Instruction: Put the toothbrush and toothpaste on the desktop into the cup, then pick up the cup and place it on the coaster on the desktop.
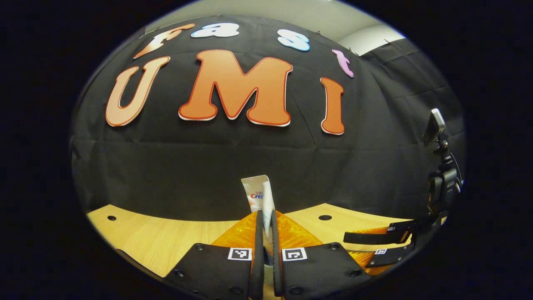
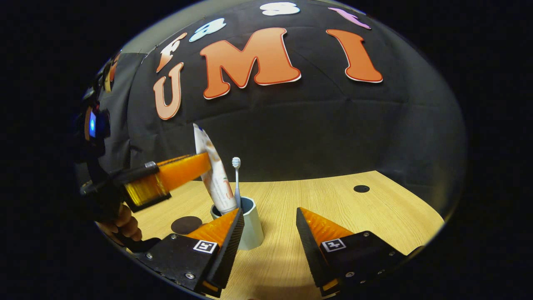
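A white toothpaste tube (image 1: 259, 193) stands up between the fingers of my left gripper (image 1: 266, 214), which is shut on it. In the right gripper view the tube (image 2: 217, 185) leans with its lower end inside the pale cup (image 2: 254, 231), and the left gripper (image 2: 183, 171) clamps it from the left, about halfway up. A white toothbrush (image 2: 237, 179) stands in the same cup, head up. My right gripper (image 2: 268, 237) is open just in front of the cup, its left finger overlapping the cup's side. It also shows low at the right in the left gripper view (image 1: 366, 249).
A dark round coaster (image 2: 186, 225) lies on the wooden desktop (image 2: 333, 208) left of the cup. A hand (image 2: 125, 227) holds the left gripper at the left edge. The desktop has small round holes (image 2: 361, 188). The black cloth wall stands close behind.
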A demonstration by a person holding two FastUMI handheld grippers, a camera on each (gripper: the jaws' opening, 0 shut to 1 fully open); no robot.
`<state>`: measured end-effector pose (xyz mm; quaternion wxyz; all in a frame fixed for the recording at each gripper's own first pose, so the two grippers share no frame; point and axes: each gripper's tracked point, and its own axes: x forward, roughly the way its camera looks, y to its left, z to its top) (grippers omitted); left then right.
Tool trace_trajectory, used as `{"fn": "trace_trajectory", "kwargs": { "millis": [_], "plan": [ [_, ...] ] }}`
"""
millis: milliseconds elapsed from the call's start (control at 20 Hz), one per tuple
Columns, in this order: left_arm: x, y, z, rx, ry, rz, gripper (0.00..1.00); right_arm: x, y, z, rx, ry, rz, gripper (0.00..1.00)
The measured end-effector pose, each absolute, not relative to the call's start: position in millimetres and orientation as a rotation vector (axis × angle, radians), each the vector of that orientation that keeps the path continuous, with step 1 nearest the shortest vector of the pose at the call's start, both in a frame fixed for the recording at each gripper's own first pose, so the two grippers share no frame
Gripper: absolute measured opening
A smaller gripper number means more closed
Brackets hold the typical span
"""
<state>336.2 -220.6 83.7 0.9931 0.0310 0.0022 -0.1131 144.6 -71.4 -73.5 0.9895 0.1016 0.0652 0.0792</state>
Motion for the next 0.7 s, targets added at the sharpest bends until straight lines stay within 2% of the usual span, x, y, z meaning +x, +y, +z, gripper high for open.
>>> {"fn": "trace_trajectory", "kwargs": {
  "millis": [250, 400, 450, 600, 650, 700],
  "plan": [
    [338, -224, 36, 0.137, 0.163, -0.252, 0.13, 135, -78, -75, 0.2, 0.152, 0.131, 0.77],
    [330, -226, 41, 0.113, 0.17, -0.289, 0.12, 129, -76, -70, 0.184, 0.154, 0.12, 0.77],
    [329, -225, 49, 0.105, 0.155, -0.303, 0.18, 128, -75, -66, 0.185, 0.149, 0.117, 0.77],
    [316, -209, 75, 0.095, 0.101, -0.294, 0.29, 124, -68, -56, 0.193, 0.153, 0.11, 0.77],
    [310, -207, 79, 0.086, 0.097, -0.297, 0.4, 123, -65, -52, 0.187, 0.154, 0.107, 0.77],
    [305, -200, 81, 0.075, 0.095, -0.292, 0.44, 123, -63, -49, 0.176, 0.159, 0.099, 0.77]
  ]
}}
